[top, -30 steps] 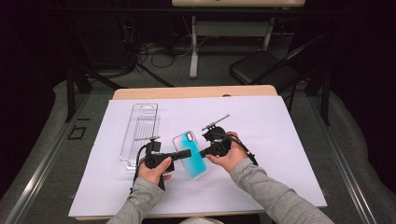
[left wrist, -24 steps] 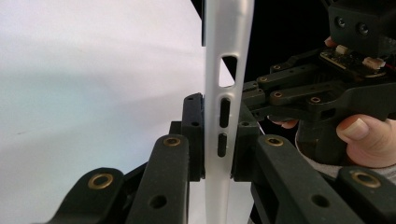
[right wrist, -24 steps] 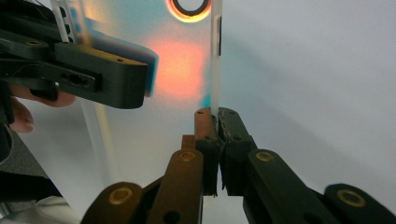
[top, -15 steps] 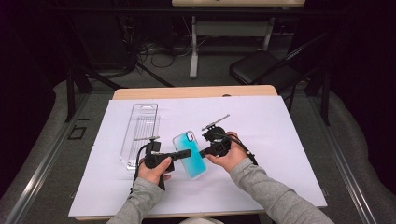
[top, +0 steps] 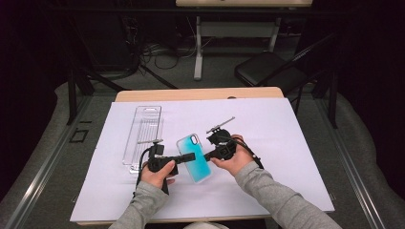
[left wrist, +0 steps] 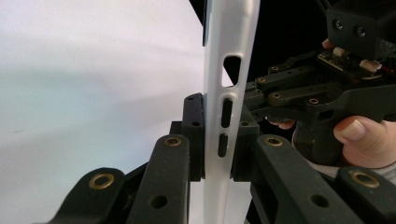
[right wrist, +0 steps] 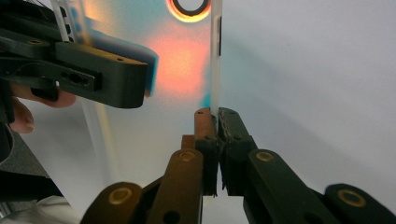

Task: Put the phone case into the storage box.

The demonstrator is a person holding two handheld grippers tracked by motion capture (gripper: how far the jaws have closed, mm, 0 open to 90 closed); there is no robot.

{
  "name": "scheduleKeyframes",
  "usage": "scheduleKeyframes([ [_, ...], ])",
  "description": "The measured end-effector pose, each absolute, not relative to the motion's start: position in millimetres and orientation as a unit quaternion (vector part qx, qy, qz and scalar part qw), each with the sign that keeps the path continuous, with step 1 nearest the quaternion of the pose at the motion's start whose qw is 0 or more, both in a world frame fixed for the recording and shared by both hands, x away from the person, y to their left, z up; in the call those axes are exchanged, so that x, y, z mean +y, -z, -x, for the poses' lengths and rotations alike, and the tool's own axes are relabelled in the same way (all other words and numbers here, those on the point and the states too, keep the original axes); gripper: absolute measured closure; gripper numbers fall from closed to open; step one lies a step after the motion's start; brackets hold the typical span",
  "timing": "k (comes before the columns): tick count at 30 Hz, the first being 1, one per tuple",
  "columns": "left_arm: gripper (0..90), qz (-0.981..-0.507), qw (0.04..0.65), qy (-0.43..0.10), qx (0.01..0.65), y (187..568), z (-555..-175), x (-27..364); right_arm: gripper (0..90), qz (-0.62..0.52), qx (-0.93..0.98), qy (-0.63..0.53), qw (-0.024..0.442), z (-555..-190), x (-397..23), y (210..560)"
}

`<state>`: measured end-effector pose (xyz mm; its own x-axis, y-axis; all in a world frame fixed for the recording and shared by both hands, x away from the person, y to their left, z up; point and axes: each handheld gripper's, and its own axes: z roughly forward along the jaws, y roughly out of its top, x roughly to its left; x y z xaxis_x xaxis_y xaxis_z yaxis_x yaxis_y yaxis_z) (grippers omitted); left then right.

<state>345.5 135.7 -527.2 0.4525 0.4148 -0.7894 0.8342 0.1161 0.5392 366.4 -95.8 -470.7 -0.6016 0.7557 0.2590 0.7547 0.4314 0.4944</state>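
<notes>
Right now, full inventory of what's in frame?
Phone case: 1, teal-to-clear, held above the sheet between both grippers.
Clear plastic package: 1, transparent, lying far-left on the sheet.
Paper sheet: 1, white, covering the table.
Table: 1, light wood, far edge visible.
Chair: 1, black, on the floor beyond the table.
Left gripper: 1, black, fingers shut on the case's edge.
Right gripper: 1, black, fingers shut on the opposite edge.

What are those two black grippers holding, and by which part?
Both hold one translucent teal phone case: the left gripper clamps its long side edge by the button cut-outs, the right gripper pinches the opposite edge.
</notes>
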Motion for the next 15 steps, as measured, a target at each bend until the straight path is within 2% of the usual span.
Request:
scheduleKeyframes([
  [9, 81.0, -0.636, 0.57, 0.183, 0.487, 526.6, -345.6, 137.2, 86.3, -0.441, 0.846, -0.301, 0.001, -366.0, -97.6, 469.5],
  [15, 80.9, -0.64, 0.567, 0.178, 0.487, 526.7, -345.9, 138.7, 81.2, -0.439, 0.84, -0.32, 0.0, -365.1, -100.6, 466.4],
])
